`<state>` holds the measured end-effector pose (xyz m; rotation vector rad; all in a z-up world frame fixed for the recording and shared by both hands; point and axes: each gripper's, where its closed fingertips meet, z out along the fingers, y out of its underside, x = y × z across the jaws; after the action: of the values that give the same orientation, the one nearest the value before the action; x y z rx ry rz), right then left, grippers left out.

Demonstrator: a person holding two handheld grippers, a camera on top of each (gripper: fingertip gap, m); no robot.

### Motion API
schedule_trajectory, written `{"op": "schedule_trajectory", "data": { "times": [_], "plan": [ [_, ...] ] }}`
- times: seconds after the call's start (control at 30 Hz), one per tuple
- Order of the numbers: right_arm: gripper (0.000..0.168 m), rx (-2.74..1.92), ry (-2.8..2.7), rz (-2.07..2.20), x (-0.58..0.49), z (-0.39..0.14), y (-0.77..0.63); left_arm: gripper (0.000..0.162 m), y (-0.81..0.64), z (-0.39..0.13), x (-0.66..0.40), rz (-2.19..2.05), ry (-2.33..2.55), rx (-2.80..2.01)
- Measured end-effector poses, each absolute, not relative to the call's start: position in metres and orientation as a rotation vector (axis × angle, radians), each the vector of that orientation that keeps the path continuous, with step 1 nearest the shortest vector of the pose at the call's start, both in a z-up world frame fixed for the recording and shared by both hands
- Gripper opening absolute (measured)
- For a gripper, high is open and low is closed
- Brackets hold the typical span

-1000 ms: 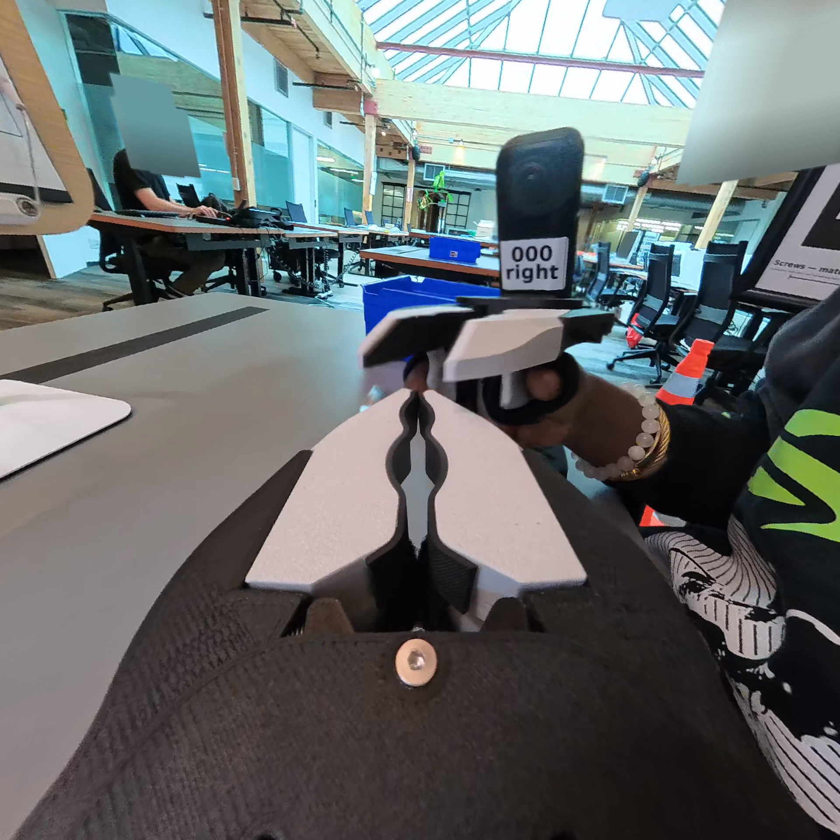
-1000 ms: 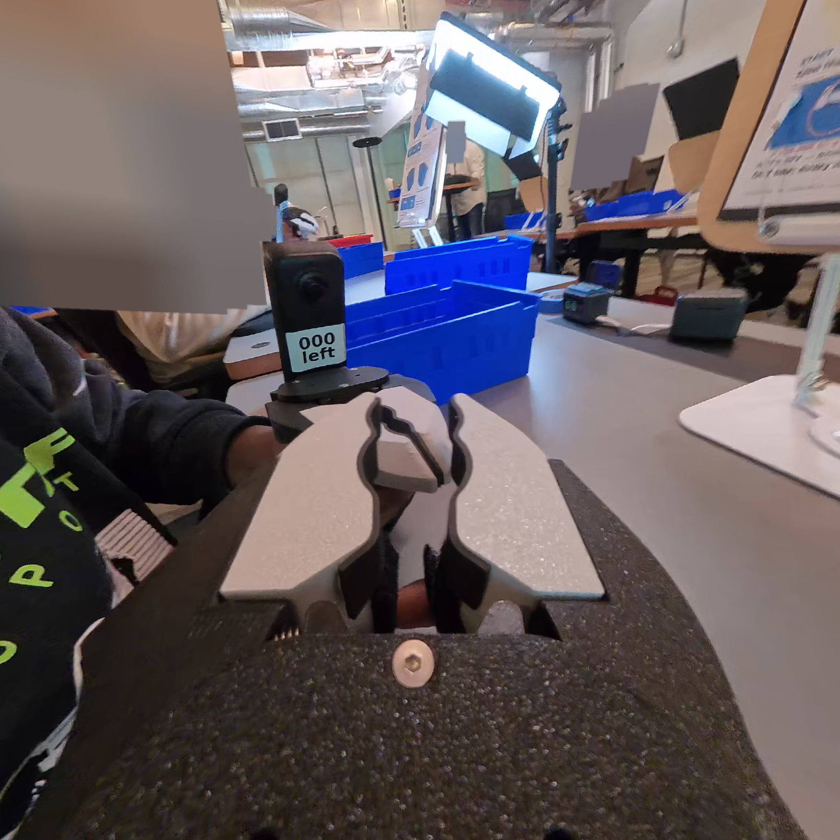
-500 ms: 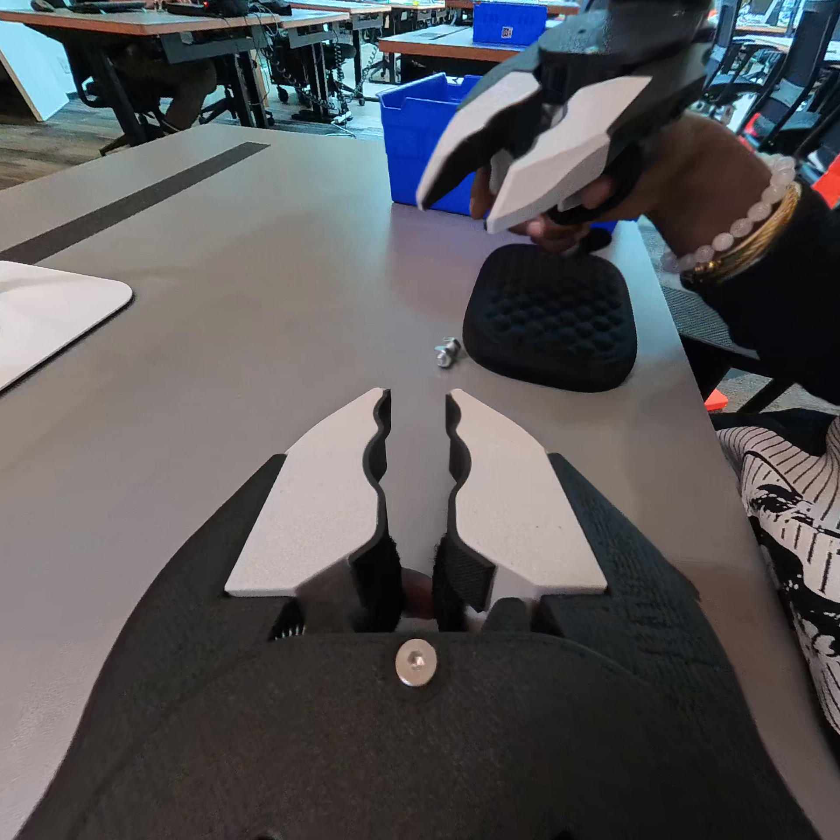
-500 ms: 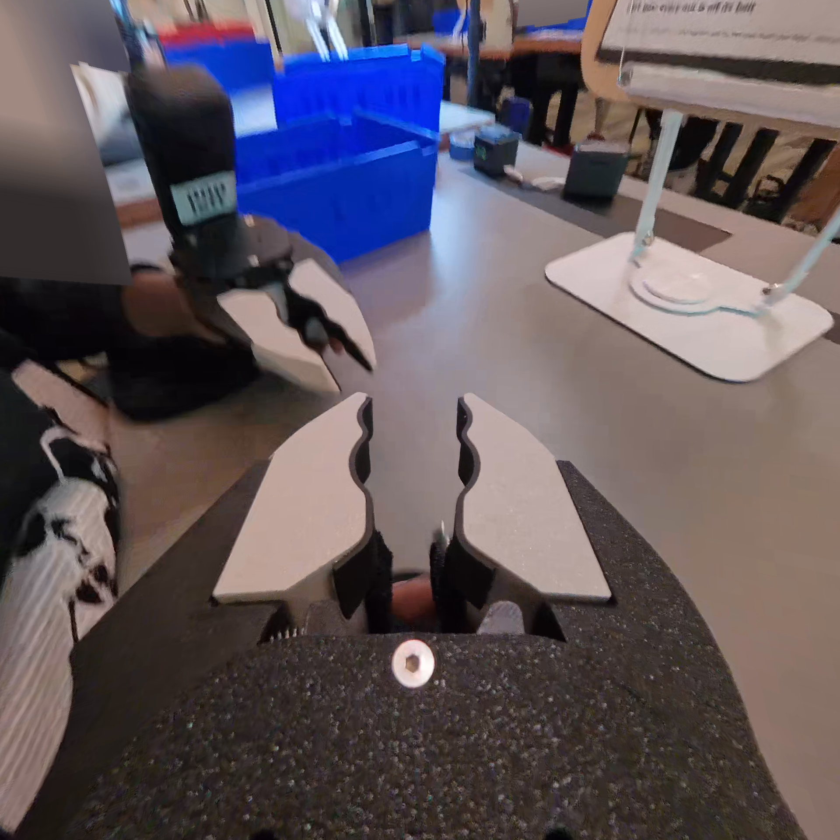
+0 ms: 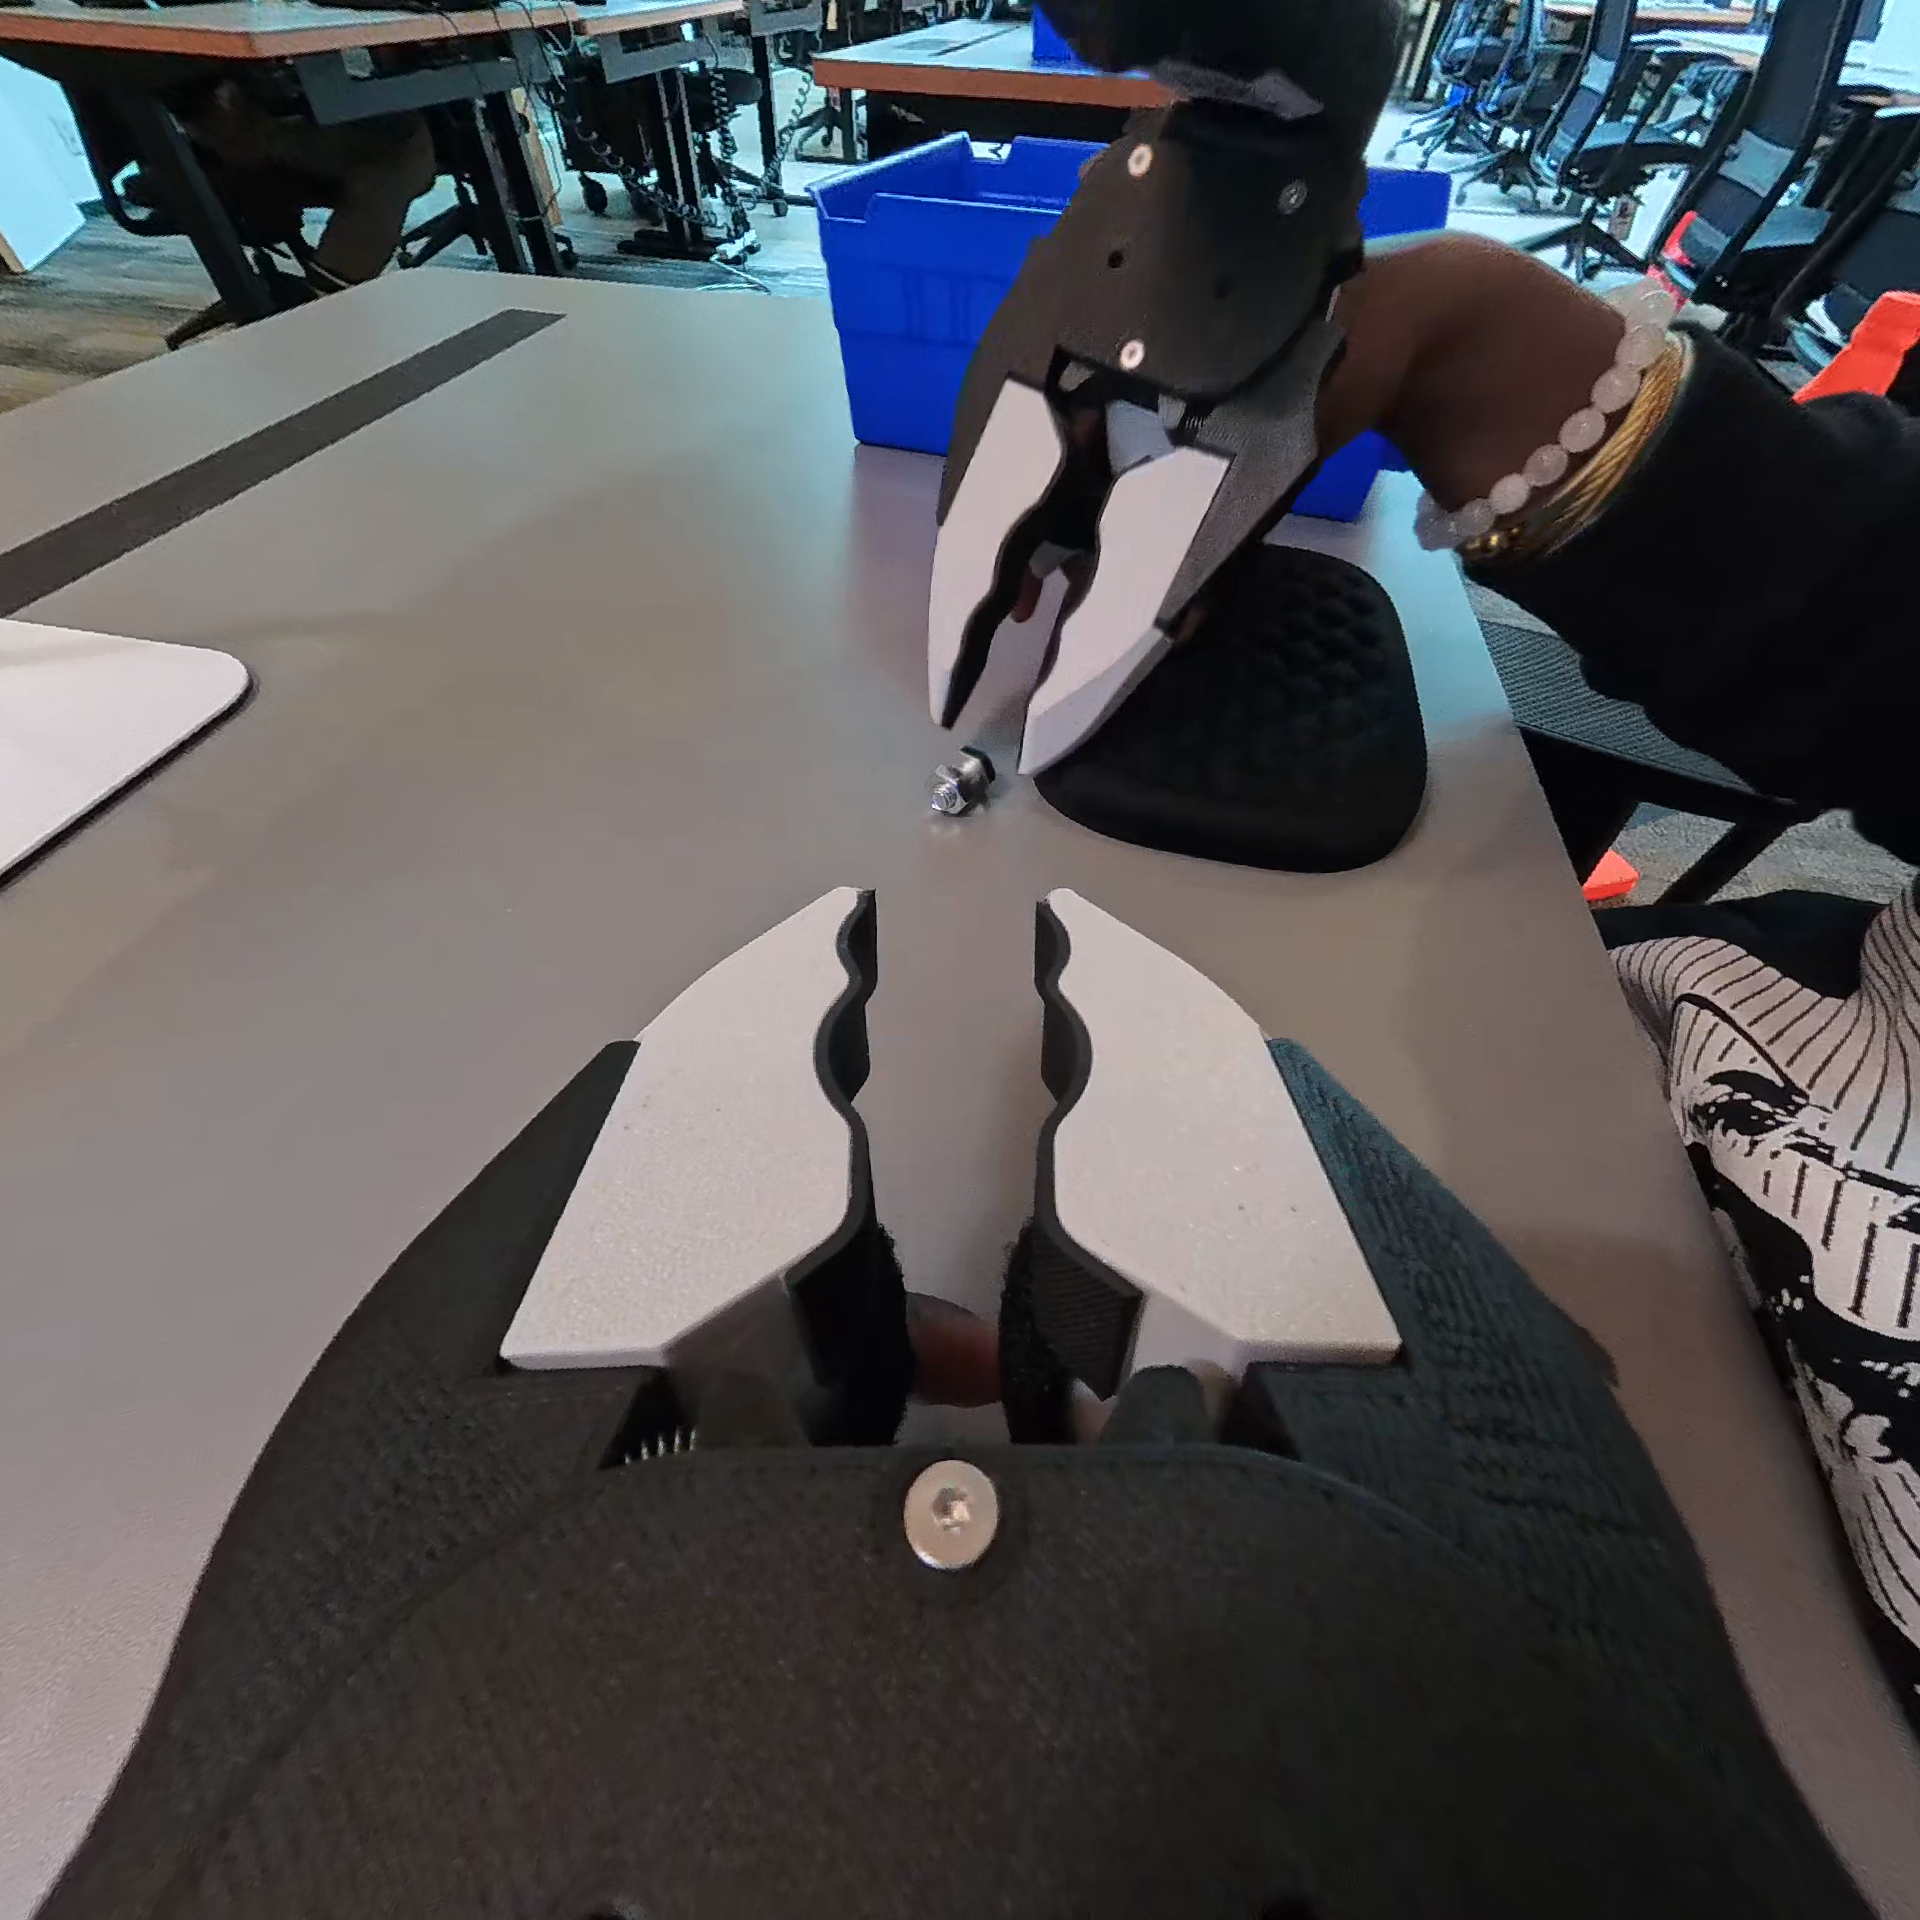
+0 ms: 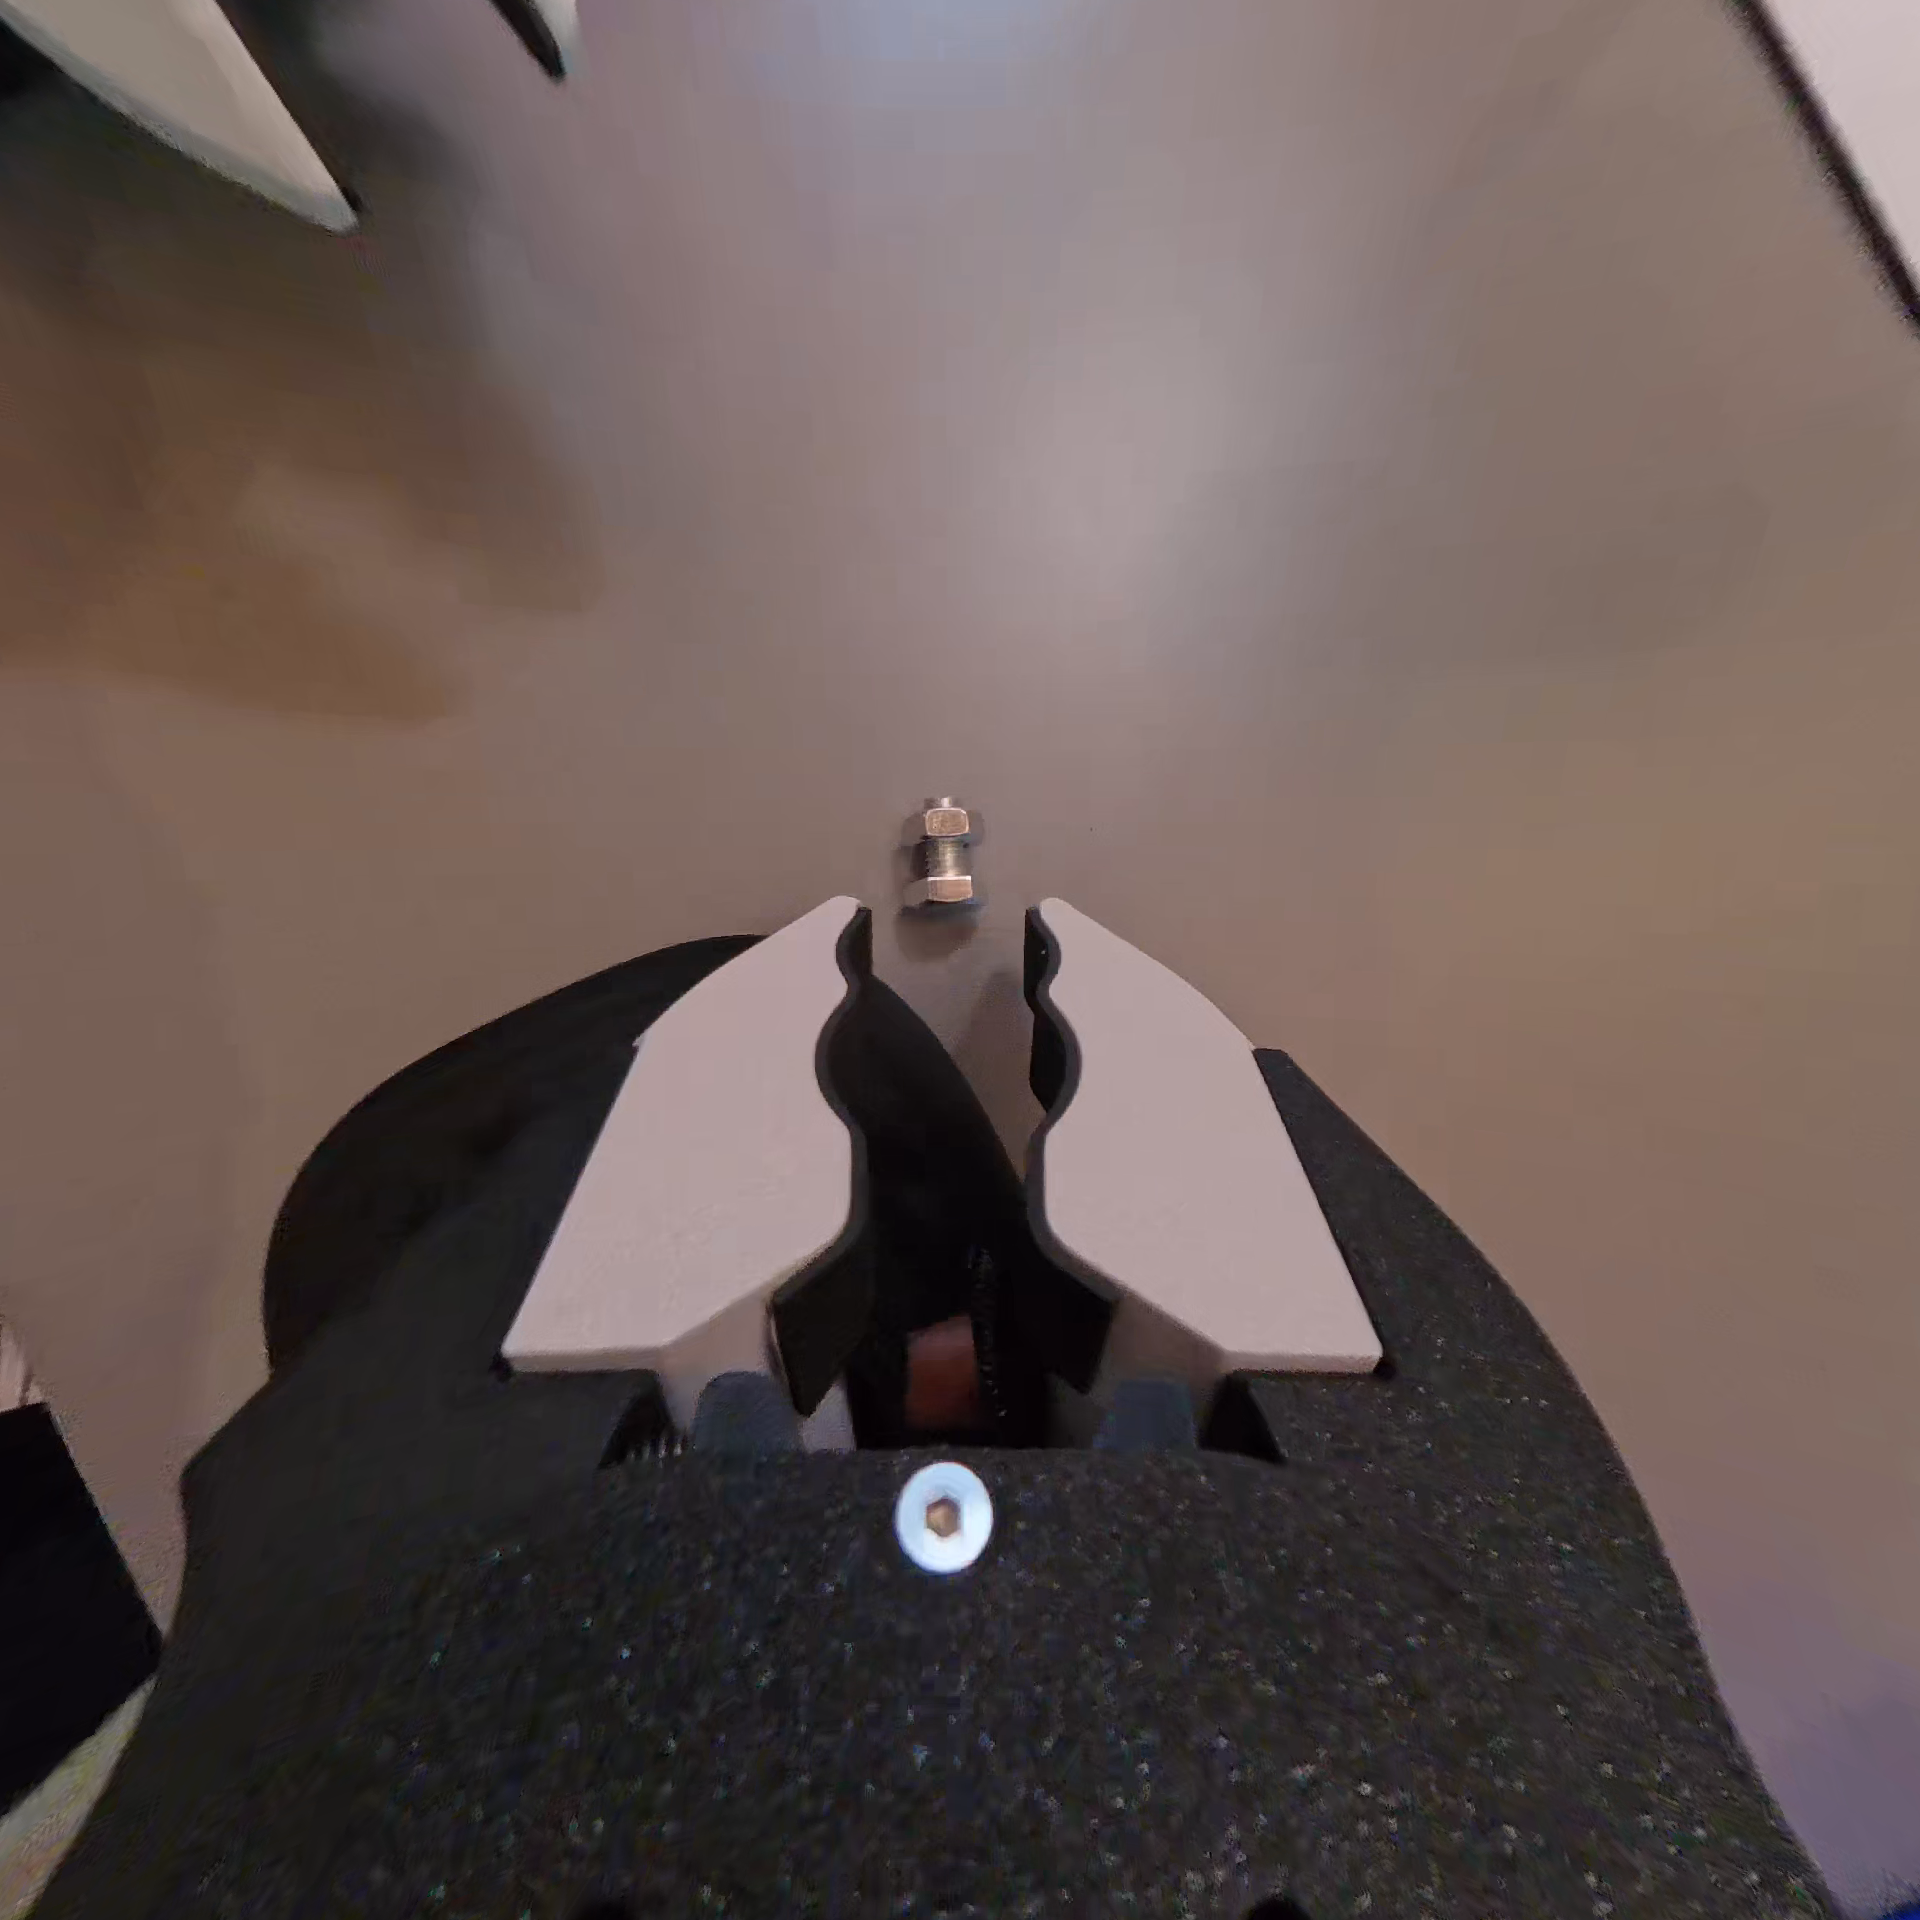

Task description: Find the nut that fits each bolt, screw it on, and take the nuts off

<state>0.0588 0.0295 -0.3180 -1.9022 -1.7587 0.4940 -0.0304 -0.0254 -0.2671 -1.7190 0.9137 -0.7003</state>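
The right tongs (image 6: pixel 943 909), parted and empty, point down at a small bolt (image 6: pixel 941 858) with its nut (image 6: pixel 943 821) threaded on, lying on the grey counter (image 6: pixel 1351 623) just past their tips, apparently lined up to grasp it. The left tongs (image 5: pixel 954 906), also parted and empty, wait farther back. Only the left wrist view shows the black pad (image 5: pixel 1278 727) beside the bolt and the blue bin (image 5: pixel 914 281) beyond; the right shows the bolt close up.
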Motion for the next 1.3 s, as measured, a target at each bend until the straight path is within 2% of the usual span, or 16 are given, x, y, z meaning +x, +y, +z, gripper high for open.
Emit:
{"op": "schedule_trajectory", "data": {
  "times": [0.3, 0.43, 0.53, 0.67, 0.73, 0.93, 1.07, 1.3],
  "plan": [
    [0.026, -1.919, -1.941, 0.364, 0.045, -0.325, 0.03, 0.029, -0.026, -0.268, -0.03, -0.702, 0.924, -1.721],
    [0.016, -1.941, -1.954, 0.362, 0.043, -0.325, 0.031, 0.029, -0.026, -0.268, -0.03, -0.702, 0.926, -1.722],
    [0.016, -1.879, -1.732, 0.624, 0.023, -0.301, 0.032, 0.032, -0.022, -0.266, -0.033, -0.691, 0.878, -1.723],
    [0.015, -1.593, -1.129, 1.401, -0.02, -0.211, 0.011, 0.039, -0.017, -0.248, -0.034, -0.817, 0.715, -1.663],
    [0.015, -1.453, -1.001, 1.663, -0.033, -0.186, -0.011, 0.041, -0.021, -0.233, -0.031, -0.941, 0.657, -1.596],
    [0.015, -1.328, -0.973, 1.757, -0.056, -0.184, -0.039, 0.039, -0.039, -0.198, -0.033, -1.26, 0.573, -1.422],
    [0.015, -1.291, -0.96, 1.782, -0.055, -0.181, -0.043, 0.025, -0.045, -0.196, -0.032, -1.387, 0.569, -1.422],
    [0.015, -1.252, -0.992, 1.826, -0.052, -0.18, -0.05, 0.022, -0.052, -0.198, -0.027, -1.409, 0.624, -1.423]
  ]
}}
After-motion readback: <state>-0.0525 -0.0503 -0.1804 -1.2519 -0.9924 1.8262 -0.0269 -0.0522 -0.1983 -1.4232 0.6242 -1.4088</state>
